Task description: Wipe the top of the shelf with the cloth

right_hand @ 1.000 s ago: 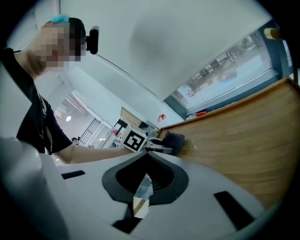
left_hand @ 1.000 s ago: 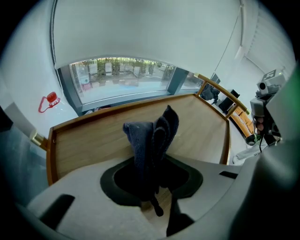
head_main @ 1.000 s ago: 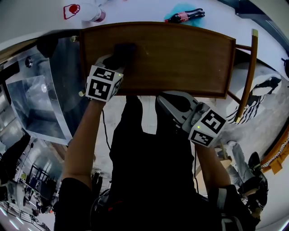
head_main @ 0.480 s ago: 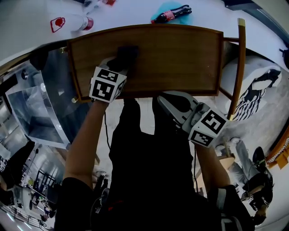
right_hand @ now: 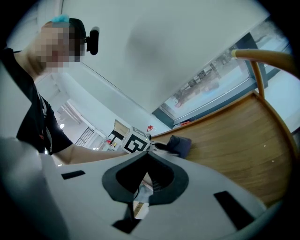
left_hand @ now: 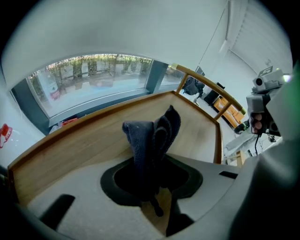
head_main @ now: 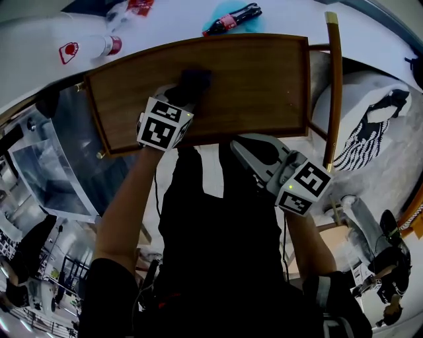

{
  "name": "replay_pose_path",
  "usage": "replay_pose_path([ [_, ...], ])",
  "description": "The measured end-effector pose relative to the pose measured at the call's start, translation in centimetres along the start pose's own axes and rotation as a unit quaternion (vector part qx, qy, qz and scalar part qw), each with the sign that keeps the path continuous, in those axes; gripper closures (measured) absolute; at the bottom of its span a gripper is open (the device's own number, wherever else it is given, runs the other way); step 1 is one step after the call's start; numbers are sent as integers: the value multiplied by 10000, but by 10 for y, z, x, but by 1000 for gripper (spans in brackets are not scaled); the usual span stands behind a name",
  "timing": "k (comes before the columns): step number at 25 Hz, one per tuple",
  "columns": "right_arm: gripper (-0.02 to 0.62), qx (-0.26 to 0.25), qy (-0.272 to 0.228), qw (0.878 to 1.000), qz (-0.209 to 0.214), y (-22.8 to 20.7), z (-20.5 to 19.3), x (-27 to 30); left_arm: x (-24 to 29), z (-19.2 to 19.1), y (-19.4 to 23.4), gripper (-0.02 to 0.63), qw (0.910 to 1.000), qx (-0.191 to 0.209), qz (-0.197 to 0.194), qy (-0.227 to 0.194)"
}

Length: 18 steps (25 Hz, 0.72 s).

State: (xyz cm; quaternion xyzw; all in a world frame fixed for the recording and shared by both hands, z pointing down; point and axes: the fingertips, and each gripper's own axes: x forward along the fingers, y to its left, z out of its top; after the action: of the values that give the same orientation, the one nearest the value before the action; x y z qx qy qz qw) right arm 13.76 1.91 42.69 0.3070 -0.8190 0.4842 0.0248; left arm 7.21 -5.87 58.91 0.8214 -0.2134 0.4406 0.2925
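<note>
The wooden shelf top spans the upper middle of the head view. A dark blue cloth rests on it left of centre, and my left gripper is shut on that cloth and presses it to the wood. In the left gripper view the cloth stands bunched between the jaws over the shelf top. My right gripper hovers off the shelf's front edge before the person's body, shut with nothing in it. The right gripper view shows the cloth on the shelf top from the side.
A cola bottle lies on a teal patch beyond the shelf, and a white bottle lies at the far left. A glass side panel hangs at the shelf's left. A brass-capped wooden post rises at its right, beside black-and-white fabric.
My left gripper has slid the cloth rightward along the shelf top, from near the left end toward the middle. The right gripper has stayed where it was.
</note>
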Motion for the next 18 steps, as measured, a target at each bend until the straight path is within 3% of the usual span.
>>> replay_pose_path([
  [18,591,171,-352,9989,-253,-38,9,-61,51,55,-66,477,9986,362,-391,31],
])
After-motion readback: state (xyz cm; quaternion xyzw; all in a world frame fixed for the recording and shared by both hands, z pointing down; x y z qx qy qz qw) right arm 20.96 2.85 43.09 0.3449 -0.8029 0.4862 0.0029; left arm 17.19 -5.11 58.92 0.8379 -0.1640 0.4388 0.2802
